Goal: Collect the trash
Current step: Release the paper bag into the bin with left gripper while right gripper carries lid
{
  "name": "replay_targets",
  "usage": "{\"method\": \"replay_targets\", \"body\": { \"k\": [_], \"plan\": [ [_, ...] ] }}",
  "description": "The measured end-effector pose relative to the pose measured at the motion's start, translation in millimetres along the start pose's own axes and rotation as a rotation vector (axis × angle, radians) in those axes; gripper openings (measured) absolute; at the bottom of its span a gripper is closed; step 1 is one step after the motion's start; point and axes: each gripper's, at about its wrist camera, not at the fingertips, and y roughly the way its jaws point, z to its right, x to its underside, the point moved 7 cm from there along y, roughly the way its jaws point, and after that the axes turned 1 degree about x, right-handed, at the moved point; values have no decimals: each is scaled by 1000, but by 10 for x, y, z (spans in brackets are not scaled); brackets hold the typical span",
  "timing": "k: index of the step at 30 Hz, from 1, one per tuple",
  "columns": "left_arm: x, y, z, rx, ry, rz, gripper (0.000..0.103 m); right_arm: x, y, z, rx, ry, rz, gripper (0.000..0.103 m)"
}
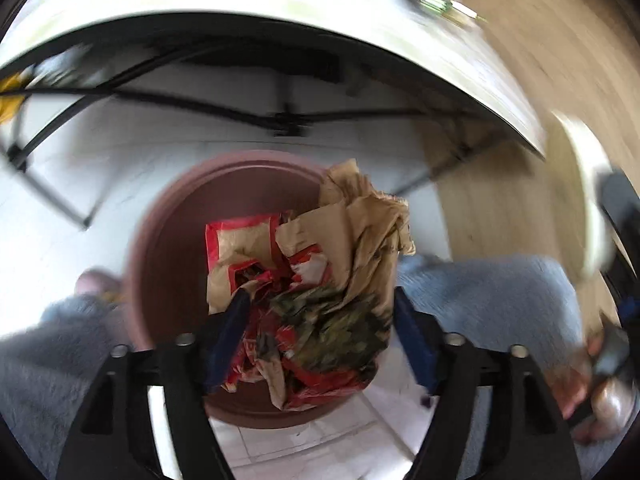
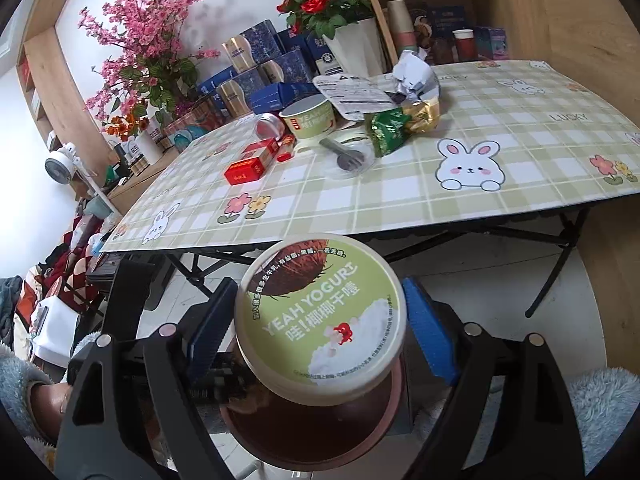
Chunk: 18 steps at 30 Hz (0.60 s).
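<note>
Left wrist view: the left gripper (image 1: 320, 320) has its fingers spread; a crumpled brown, red and green paper wrapper (image 1: 312, 280) sits between them, over the round brown plastic bin (image 1: 168, 264).

Right wrist view: the right gripper (image 2: 316, 328) clamps a round green-lidded yogurt tub (image 2: 320, 320) above the same bin (image 2: 312, 432), near the checked table (image 2: 400, 184).

I'm seeing creased brown paper wrapper (image 1: 360, 220) with glossy red print, crumpled above a smooth, matt reddish-brown plastic bin (image 1: 168, 264). My yogurt lid (image 2: 320, 320) looks like smooth printed card with a slight sheen. The tablecloth (image 2: 500, 128) reads as slick, wipe-clean plastic. Fluffy pale blue fleece sleeve (image 1: 500, 300), wood-grain shelves (image 2: 560, 12), dull black gripper frames.
</note>
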Motion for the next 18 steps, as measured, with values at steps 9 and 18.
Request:
{"method": "replay_targets", "body": {
  "k": [9, 18],
  "plan": [
    [-234, -695, -313, -162, -42, 251, 91, 20, 66, 35, 10, 17, -24, 82],
    [-155, -1971, -1025, -482, -103, 604, 97, 159, 272, -42, 32, -28, -99, 82]
  ]
}}
